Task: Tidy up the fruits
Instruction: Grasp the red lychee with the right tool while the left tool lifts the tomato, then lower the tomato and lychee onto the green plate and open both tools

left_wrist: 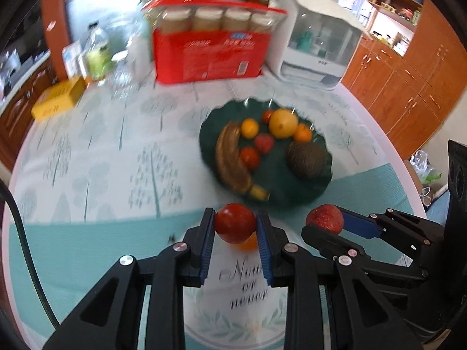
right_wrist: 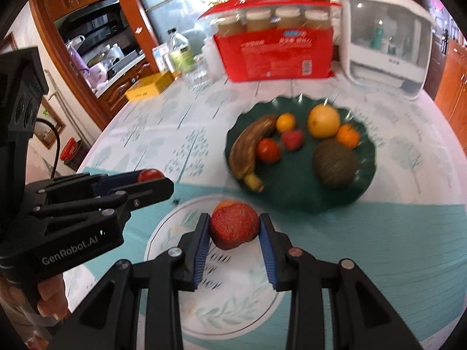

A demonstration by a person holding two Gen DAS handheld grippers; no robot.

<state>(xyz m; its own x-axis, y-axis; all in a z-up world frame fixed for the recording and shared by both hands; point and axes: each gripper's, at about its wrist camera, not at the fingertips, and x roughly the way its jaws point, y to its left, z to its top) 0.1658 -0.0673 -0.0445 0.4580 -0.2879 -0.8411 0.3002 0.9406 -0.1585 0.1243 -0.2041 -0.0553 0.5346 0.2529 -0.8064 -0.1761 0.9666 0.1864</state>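
Fruits sit mostly on a dark green plate (right_wrist: pixel 362 175) on a round table: a browned banana (right_wrist: pixel 248 145), a tomato (right_wrist: pixel 268 150), a strawberry (right_wrist: pixel 292 139), two oranges, a yellow grapefruit (right_wrist: pixel 324 121) and a rough brown melon (right_wrist: pixel 335 163). The left gripper (left_wrist: pixel 235 224) pinches a smooth red tomato (left_wrist: pixel 235 223) between its blue pads. The right gripper (right_wrist: pixel 235 229) pinches a bumpy red strawberry (right_wrist: pixel 233 229). Both hang above a white flowered plate (right_wrist: pixel 233 306), where part of an orange fruit (right_wrist: pixel 223 204) shows. These small fruits look light, soft and easily bruised, so a gentle hold across the widest middle suits them; the tomato's skin seems slippery.
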